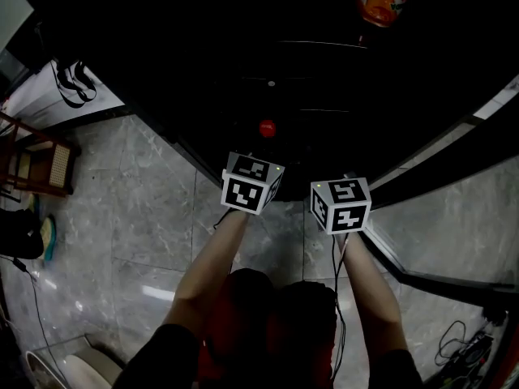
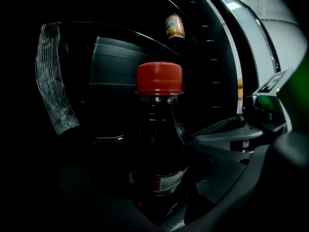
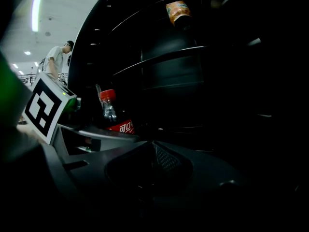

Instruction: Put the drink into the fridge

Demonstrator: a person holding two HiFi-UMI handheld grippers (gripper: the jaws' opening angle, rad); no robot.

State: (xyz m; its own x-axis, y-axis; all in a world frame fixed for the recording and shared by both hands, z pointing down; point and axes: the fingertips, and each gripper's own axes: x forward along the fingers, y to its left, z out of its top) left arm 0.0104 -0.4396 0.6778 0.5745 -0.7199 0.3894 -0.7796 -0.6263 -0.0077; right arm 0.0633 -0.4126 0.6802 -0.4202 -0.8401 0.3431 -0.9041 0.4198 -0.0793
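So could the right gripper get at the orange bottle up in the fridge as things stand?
Probably yes. The fridge stands open, the right gripper is empty, and nothing shows between it and the orange bottle higher up. It would have to rise and open its jaws first.

We take this for a shop-like hall: a dark drinks fridge [image 1: 324,71] with wire shelves [image 3: 164,62] fills the top, polished stone floor [image 1: 146,217] lies at lower left, and a ceiling strip light [image 3: 35,11] shows at the upper left of the right gripper view.

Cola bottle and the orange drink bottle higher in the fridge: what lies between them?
A dark fridge shelf crosses between the cola bottle and the orange drink bottle; the right gripper view shows it.
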